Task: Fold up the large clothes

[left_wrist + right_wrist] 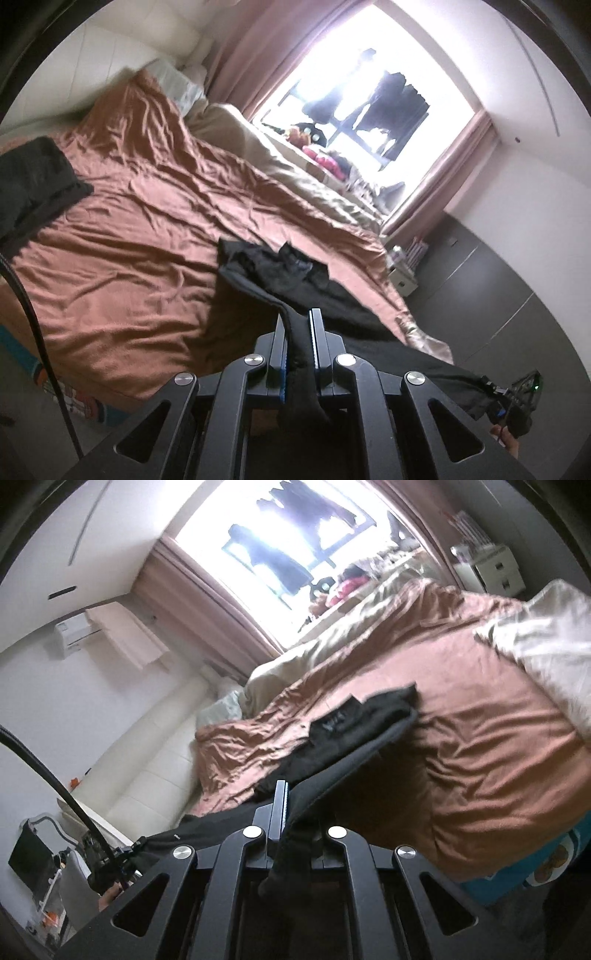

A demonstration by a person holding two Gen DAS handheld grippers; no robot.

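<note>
Both tongs point(300, 325) on black garment point(291, 273).

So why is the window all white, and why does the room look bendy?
Left wrist view: the window is blown out by glare, so the hanging clothes show only as dark shapes; the fisheye lens curves the walls. Right wrist view: same white window, a tilted, bent room, and the black garment on the brown bedsheet looks slightly blurred.

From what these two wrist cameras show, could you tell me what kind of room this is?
Most likely a home bedroom: a bed with a rumpled brown sheet, pink curtains framing a bright window, and a pillow.
</note>
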